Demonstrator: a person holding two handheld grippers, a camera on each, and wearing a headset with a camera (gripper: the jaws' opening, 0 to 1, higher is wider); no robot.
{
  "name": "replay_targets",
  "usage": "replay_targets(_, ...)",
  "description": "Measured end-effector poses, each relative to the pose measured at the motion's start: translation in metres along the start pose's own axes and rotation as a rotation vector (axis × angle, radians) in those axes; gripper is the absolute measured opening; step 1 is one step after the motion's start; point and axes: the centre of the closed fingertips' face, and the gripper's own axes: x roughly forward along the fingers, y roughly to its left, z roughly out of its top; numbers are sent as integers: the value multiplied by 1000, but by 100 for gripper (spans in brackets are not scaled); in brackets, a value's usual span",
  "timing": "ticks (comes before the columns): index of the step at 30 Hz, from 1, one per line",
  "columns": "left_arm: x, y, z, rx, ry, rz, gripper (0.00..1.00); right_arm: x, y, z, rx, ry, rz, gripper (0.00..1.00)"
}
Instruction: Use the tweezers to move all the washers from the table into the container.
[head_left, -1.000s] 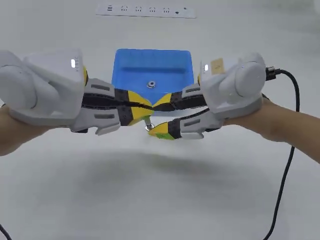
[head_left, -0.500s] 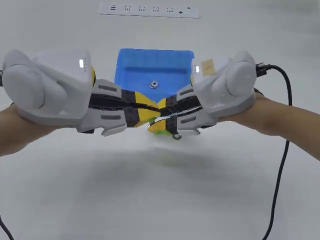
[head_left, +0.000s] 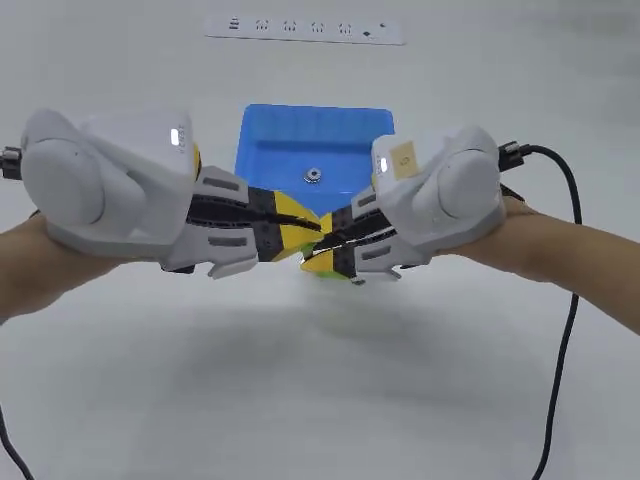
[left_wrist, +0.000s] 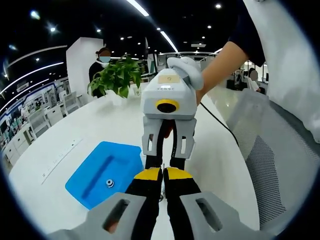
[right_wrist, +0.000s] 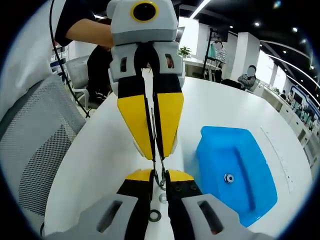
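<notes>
Left gripper (left_wrist: 162, 175) and right gripper (right_wrist: 160, 176) meet tip to tip just before the blue container (head_left: 300, 125), both pairs of jaws pinching the tweezers (right_wrist: 151, 115), with one washer (head_left: 313, 175) inside the container and two more washers (right_wrist: 162, 198) on the bench (head_left: 320, 380) beside it.

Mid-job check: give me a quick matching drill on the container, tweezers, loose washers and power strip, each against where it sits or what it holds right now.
Things:
1. blue container
2. tweezers
3. loose washers
4. power strip

Places or states:
a. lying on the white table, outside the container
b. at the far side of the table, beyond the container
c. clamped between the yellow jaws of the left gripper
d. holds a single washer

Pairs: 1-d, 2-c, 3-a, 4-b.
</notes>
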Motion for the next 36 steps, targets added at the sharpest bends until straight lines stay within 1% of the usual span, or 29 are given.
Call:
replay_targets(6,1,0,0,-3,-2,-3,6,1,-1,0,13,-3,0,11)
replay_targets(8,2,1,0,-11,-3,-2,6,1,-1,1,23,-10,0,11)
replay_targets(10,2,0,0,-8,-2,-6,6,1,-1,6,33,-30,4,11)
replay_targets(12,3,0,0,-7,-2,-7,6,2,-1,5,3,-20,9,11)
replay_targets(14,3,0,-1,-8,-2,-7,6,2,-1,5,7,-21,9,10)
replay_targets(16,3,0,-1,-9,-1,-6,6,2,-1,5,-6,-21,9,9)
replay_targets(19,6,-1,0,-4,31,-6,6,2,0,4,-23,-18,8,9)
replay_targets(21,7,-1,0,1,38,-3,6,1,-1,3,-18,-22,1,9)
replay_targets(23,7,2,-2,-3,45,10,7,1,-2,4,-11,-24,-7,9)
replay_targets(24,7,3,-5,-11,61,17,10,2,-3,4,-9,-24,-10,9)
replay_targets(25,6,2,-7,-12,67,14,13,2,-3,4,-11,-24,-12,9)
replay_targets(27,3,1,-6,6,61,24,18,4,-2,5,-11,-27,-8,9)
replay_targets(29,-3,2,-2,-13,37,31,20,4,-1,6,-18,-25,-6,9)
replay_targets(30,-6,4,-1,-24,31,42,22,3,-1,8,-18,-27,-6,9)
replay_targets(32,-11,6,-3,-42,29,56,26,1,-1,13,-17,-38,-12,9)
replay_targets(34,-17,6,-5,-56,23,73,28,-1,-1,17,-14,-52,-12,9)
replay_targets(36,-24,4,-5,-70,5,92,29,-3,0,21,-17,-55,-17,9)
